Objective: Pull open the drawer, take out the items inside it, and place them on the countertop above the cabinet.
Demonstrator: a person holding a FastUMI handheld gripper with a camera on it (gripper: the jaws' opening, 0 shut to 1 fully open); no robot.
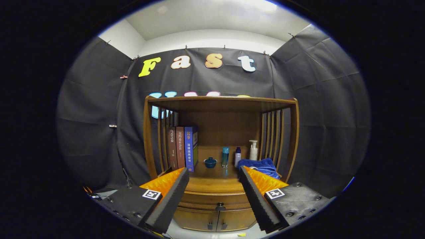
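Observation:
A wooden cabinet stands ahead of me with its drawer [215, 199] pushed in; a dark knob [220, 207] sits at the drawer's front, low between my fingers. My gripper [214, 174] is open, some way back from the cabinet, with nothing between its fingers. The countertop [214, 181] above the drawer shows between the fingertips. On it stand a small teal bowl [210, 162], a tall teal bottle [225, 156], a small white bottle [237, 156], a white pump bottle [253, 150] and a folded blue towel [260, 166]. The drawer's inside is hidden.
Three books [182, 147] stand upright at the countertop's left, against slatted wooden side rails. A wooden top shelf [220, 99] roofs the alcove. Two small cabinet doors [215, 220] with knobs sit below the drawer. Black cloth walls surround the cabinet.

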